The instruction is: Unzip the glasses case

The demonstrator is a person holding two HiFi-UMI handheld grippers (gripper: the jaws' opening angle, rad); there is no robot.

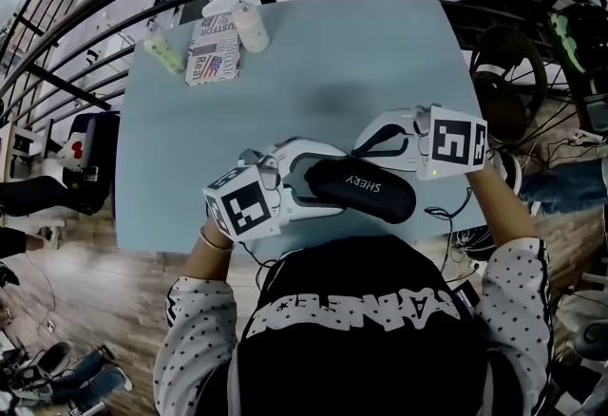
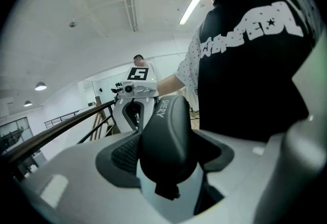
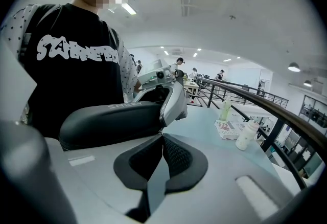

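Glasses case (image 1: pixel 361 184), black and hard-shelled, hangs end to end between the two grippers, close in front of the person's chest and apparently lifted off the near edge of the pale blue table (image 1: pixel 313 72). I take it that it is held this way so one tool can anchor it while the other works the zip round. The left gripper (image 2: pixel 168 156) does the anchoring: its jaws stand a good way apart, as wide as the shell, and are clamped on the case's end, with the rest of the case running straight out ahead of them toward the other tool. The right gripper (image 3: pixel 162 138) faces it from the opposite end. Its jaws are drawn together with no gap showing between the pads, and their tips sit right against that end of the case, which stretches away ahead and to the left of them. Whether a zip tab is pinched between them is too small to tell, though that looks like the aim. The case appears closed, so I judge the unzipping not yet begun. Beyond the right gripper, well away, a white bottle (image 3: pixel 246 136) stands on the table.
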